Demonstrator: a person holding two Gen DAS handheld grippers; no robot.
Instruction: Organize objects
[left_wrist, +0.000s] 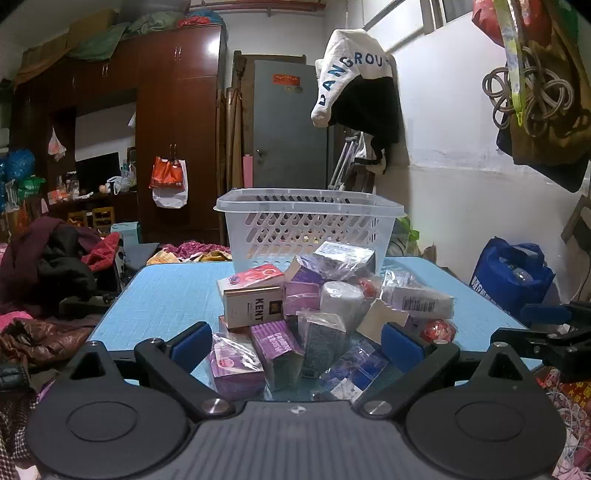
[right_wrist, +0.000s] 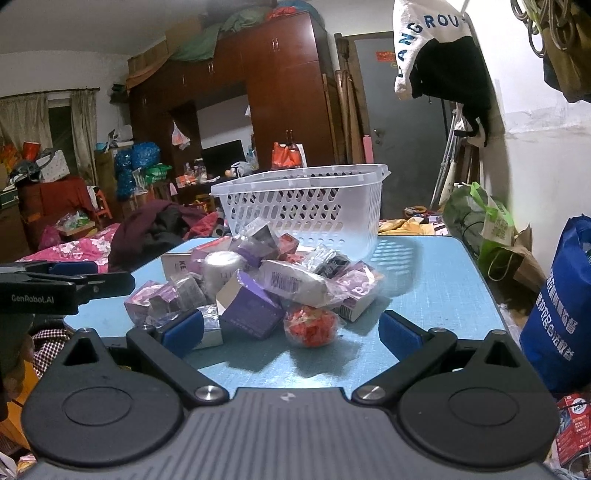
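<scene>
A pile of small boxes and plastic-wrapped packets (left_wrist: 306, 314) lies on the blue table (left_wrist: 166, 295), in front of a white slotted basket (left_wrist: 306, 221). A KENT box (left_wrist: 253, 308) stands at the pile's left. My left gripper (left_wrist: 295, 343) is open and empty, its fingers on either side of the pile's near edge. In the right wrist view the pile (right_wrist: 258, 288) and the basket (right_wrist: 306, 206) show too. My right gripper (right_wrist: 291, 328) is open and empty, with a red wrapped ball (right_wrist: 310, 325) just ahead between its fingers. The right gripper (left_wrist: 550, 332) shows at the left view's right edge.
A blue shopping bag (right_wrist: 561, 310) stands right of the table. Clothes (left_wrist: 48, 273) are heaped on the left. A green bag (right_wrist: 480, 221) sits behind the table's right corner. The left gripper (right_wrist: 55, 288) reaches in at the left of the right wrist view.
</scene>
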